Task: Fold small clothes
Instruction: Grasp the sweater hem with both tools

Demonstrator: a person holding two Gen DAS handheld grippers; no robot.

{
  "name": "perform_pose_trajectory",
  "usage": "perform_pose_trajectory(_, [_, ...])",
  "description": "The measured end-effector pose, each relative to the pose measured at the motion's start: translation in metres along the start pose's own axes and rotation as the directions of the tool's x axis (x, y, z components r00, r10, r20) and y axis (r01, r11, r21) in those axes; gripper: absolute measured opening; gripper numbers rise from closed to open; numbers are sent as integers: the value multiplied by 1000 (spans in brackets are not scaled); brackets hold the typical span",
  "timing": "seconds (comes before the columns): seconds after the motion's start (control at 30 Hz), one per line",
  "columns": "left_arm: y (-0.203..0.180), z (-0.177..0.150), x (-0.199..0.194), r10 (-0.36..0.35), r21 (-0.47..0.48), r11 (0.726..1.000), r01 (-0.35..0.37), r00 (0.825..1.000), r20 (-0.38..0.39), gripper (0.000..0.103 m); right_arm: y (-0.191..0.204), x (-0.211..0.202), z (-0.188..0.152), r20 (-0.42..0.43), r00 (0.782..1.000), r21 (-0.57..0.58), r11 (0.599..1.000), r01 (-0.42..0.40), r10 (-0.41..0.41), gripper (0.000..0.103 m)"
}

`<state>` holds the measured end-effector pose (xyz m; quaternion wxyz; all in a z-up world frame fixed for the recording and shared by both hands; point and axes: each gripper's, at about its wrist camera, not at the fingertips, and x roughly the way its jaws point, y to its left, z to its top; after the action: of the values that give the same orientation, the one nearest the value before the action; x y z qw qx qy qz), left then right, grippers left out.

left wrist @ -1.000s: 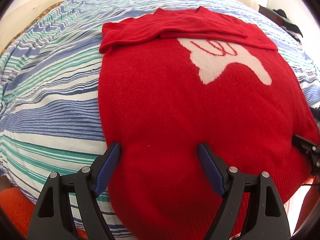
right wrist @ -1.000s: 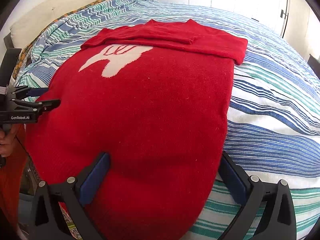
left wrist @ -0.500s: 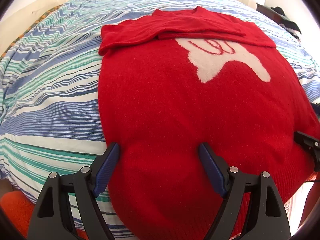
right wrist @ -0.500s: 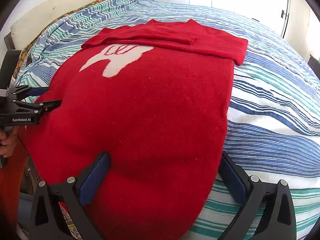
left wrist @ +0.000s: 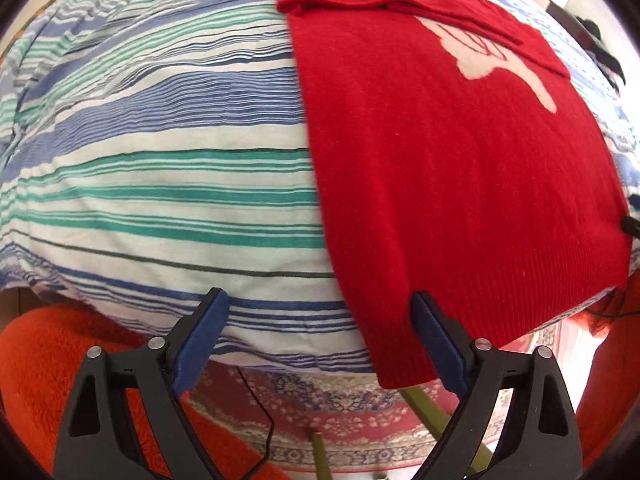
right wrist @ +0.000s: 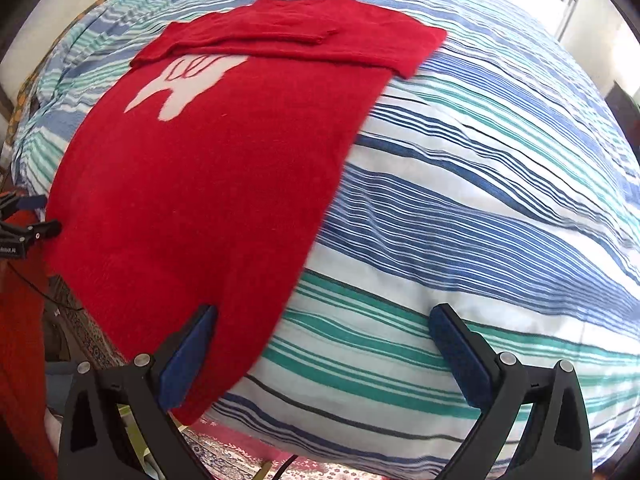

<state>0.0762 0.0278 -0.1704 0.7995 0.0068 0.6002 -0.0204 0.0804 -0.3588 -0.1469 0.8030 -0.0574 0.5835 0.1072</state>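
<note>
A red sweater (left wrist: pixel 452 184) lies flat on the striped bedspread (left wrist: pixel 160 176), its sleeves folded across the chest at the far end and its hem hanging over the near edge of the bed. In the left wrist view the sweater fills the frame from 12 to 4 o'clock. The left gripper (left wrist: pixel 320 344) is spread wide and holds nothing, its right finger just beside the hem corner. The right gripper (right wrist: pixel 324 352) is likewise wide open and empty; its left finger sits at the sweater's edge, toward 7 o'clock.
</note>
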Motion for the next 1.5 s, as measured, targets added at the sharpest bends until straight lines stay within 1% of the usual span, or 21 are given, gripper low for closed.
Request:
perform_pose_trajectory(0.1, [20, -1, -11, -132, -114, 984, 133, 991, 17, 82, -20, -18, -9, 38, 999, 123, 992, -21, 16, 102])
perform_pose_trajectory(0.2, [32, -2, -10, -287, -186, 940, 287, 957, 27, 82, -33, -35, -12, 115, 981, 221, 959, -176, 153, 102])
perform_pose_trajectory(0.23, [32, -2, -6, -320, -199, 927, 317, 947, 16, 82, -37, -37, -11, 121, 968, 271, 931, -246, 220, 102])
perform_pose_trajectory(0.3, [29, 0, 3, -351, -202, 917, 343, 936, -5, 81, -45, -37, -9, 140, 921, 369, 844, -389, 363, 102])
perform_pose_trajectory(0.33, [24, 2, 8, -356, -194, 918, 346, 934, -18, 81, -46, -37, -8, 152, 900, 398, 808, -434, 409, 102])
perform_pose_trajectory(0.4, [12, 5, 12, -366, -169, 920, 354, 930, -45, 77, -45, -30, -6, 124, 877, 438, 767, -468, 464, 102])
perform_pose_trajectory(0.47, [2, 3, 13, -395, -140, 913, 383, 916, -71, 64, -36, -14, -11, 41, 858, 476, 745, -467, 511, 101])
perform_pose_trajectory(0.5, [-3, 2, 14, -405, -126, 911, 393, 911, -83, 61, -30, -9, -17, 18, 849, 482, 739, -470, 528, 98])
perform_pose_trajectory(0.57, [-10, 0, 13, -404, -100, 913, 395, 909, -99, 45, -17, -3, -24, 10, 834, 467, 735, -492, 552, 98])
perform_pose_trajectory(0.63, [-11, -1, 15, -416, -96, 909, 407, 901, -121, 30, -3, 2, -26, 3, 824, 441, 738, -510, 567, 91])
perform_pose_trajectory(0.67, [-12, 0, 16, -418, -97, 908, 408, 899, -129, 17, 6, 6, -27, -9, 810, 433, 733, -525, 586, 81])
perform_pose_trajectory(0.7, [-12, 0, 16, -428, -101, 903, 417, 894, -136, 9, 15, 12, -28, -33, 797, 424, 730, -535, 603, 67])
perform_pose_trajectory(0.73, [-11, 0, 17, -440, -109, 897, 428, 887, -140, 7, 24, 18, -27, -62, 790, 411, 736, -537, 611, 58])
perform_pose_trajectory(0.8, [-8, -1, 10, -440, -110, 897, 428, 888, -132, 6, 32, 21, -29, -85, 815, 381, 774, -505, 574, 7])
perform_pose_trajectory(0.97, [-4, -5, -19, -460, -112, 885, 452, 885, -66, 6, 29, -14, -30, 64, 812, 346, 751, -563, 580, 6])
perform_pose_trajectory(1.03, [-4, -9, -25, -448, -109, 891, 440, 892, -61, 5, 27, -30, -31, 106, 820, 337, 756, -562, 563, 6])
perform_pose_trajectory(1.13, [-6, -13, -29, -434, -102, 899, 425, 897, -81, 5, 32, -40, -35, 102, 840, 320, 782, -535, 533, 6])
perform_pose_trajectory(1.23, [-7, -13, -35, -425, -82, 904, 420, 902, -72, 5, 40, -44, -41, 73, 849, 289, 803, -521, 524, 5])
perform_pose_trajectory(1.4, [-3, -10, -35, -441, -130, 893, 431, 895, -61, 5, 33, -45, -39, 113, 840, 294, 789, -539, 531, 5])
perform_pose_trajectory(1.47, [-5, -13, -45, -436, -99, 897, 430, 899, -44, 5, 34, -54, -39, 136, 833, 257, 793, -552, 536, 5])
perform_pose_trajectory(1.5, [-5, -15, -48, -430, -85, 901, 426, 902, -39, 4, 37, -59, -38, 140, 837, 229, 805, -547, 529, 5])
